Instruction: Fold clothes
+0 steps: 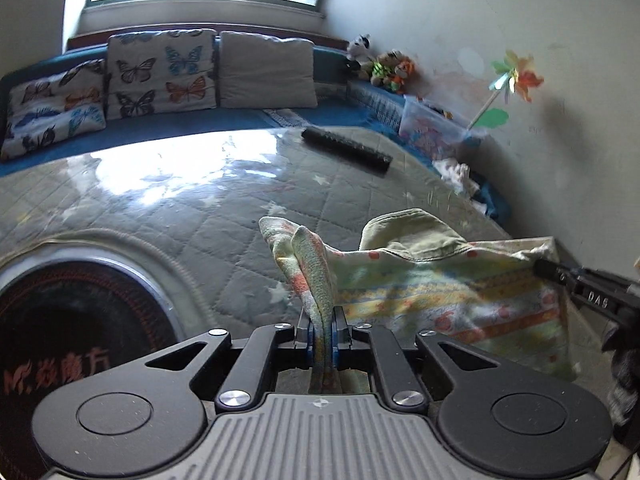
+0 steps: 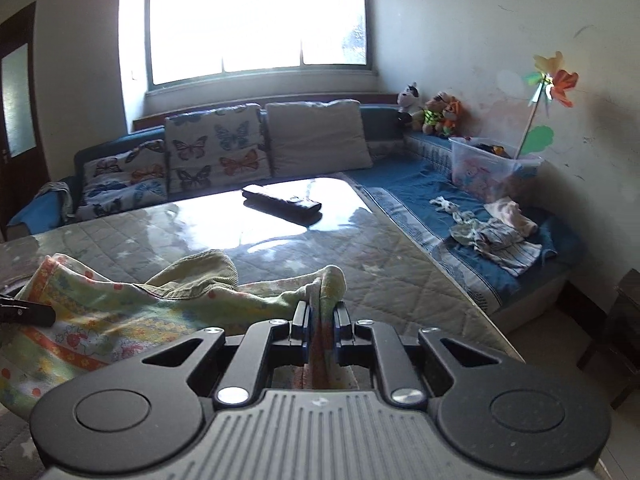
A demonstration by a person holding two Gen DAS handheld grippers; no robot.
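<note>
One patterned garment point(image 1: 460, 292) spread over quilted surface point(image 1: 192, 216), long axis stretched between two tongs, left tongs point(image 1: 322, 330) and right tongs point(image 2: 321, 326) each clamped on one bunched edge, one remote point(image 2: 282, 203) beyond.

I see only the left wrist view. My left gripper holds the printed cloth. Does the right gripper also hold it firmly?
Observer: Yes. The right gripper is shut on a bunched edge of the printed cloth.
Operator: Are more clothes waiting somewhere?
Observer: Yes, a loose pile of small garments lies on the blue sofa seat, to the right of the table.
Operator: Is anything at the room's left side?
Observer: A dark door stands there.
</note>
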